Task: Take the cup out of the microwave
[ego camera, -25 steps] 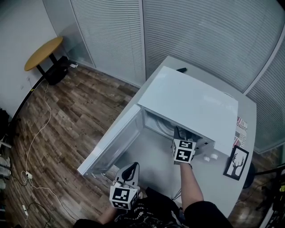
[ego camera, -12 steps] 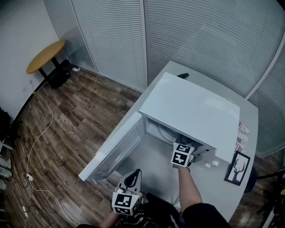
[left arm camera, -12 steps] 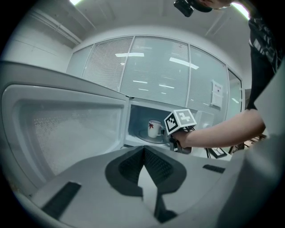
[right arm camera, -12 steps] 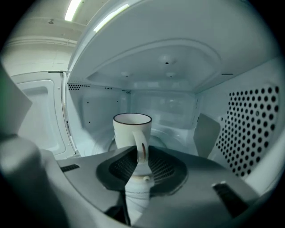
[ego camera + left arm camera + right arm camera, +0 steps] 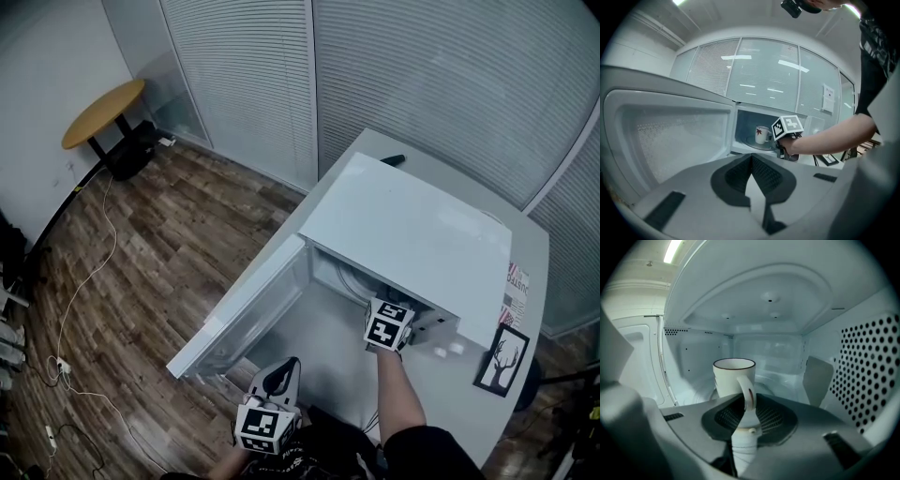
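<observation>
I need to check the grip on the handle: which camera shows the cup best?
The right gripper view: the cup stands upright close ahead, its handle between the right gripper's jaws, which have just been closing on it. The left gripper view shows it small, inside the microwave; the head view cannot see it.

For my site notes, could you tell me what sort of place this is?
Probably an office room: full-height blinds along two sides, a wood-pattern floor with a small round table, and a microwave on a white desk.
</observation>
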A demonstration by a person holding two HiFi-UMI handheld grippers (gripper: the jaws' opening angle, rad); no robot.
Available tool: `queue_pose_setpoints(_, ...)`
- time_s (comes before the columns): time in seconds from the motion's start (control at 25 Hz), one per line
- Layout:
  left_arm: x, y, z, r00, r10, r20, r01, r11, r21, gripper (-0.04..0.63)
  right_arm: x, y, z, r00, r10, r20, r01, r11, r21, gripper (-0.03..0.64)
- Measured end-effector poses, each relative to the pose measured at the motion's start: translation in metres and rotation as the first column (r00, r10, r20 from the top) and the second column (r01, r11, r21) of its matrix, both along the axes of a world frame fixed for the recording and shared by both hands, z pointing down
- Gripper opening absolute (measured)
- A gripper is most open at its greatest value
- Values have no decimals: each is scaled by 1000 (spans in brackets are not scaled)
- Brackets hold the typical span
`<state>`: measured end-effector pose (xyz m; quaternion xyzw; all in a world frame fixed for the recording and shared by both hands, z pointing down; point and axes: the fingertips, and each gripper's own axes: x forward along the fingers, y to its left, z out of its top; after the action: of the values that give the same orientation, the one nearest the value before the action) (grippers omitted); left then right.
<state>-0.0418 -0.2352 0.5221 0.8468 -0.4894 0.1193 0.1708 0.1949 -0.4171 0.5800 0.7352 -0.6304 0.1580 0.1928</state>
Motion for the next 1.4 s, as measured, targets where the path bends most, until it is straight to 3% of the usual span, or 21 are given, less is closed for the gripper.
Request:
queue_pose_setpoints(0.68, -11, -4, -5, 999, -44, -20, 44, 999, 14, 6, 2, 6, -26, 1000, -6, -1, 6, 988, 154, 60)
queue_pose_setpoints(0.8, -6, -5, -5, 999, -33, -41, 33, 999, 8, 6, 8, 13, -27, 999, -8, 39, 1, 985, 170, 58)
queue_pose_setpoints(0.92, -1, 0, -8, 997, 1, -83, -1, 1000, 1, 6, 4, 27, -25, 997, -40, 63, 28, 984, 174, 57)
queue_pose_setpoints(1.4, -9, -2, -10, 995, -11, -103, 14, 1000, 27, 6, -20, 42, -46, 986, -152, 64, 132, 960, 247, 41)
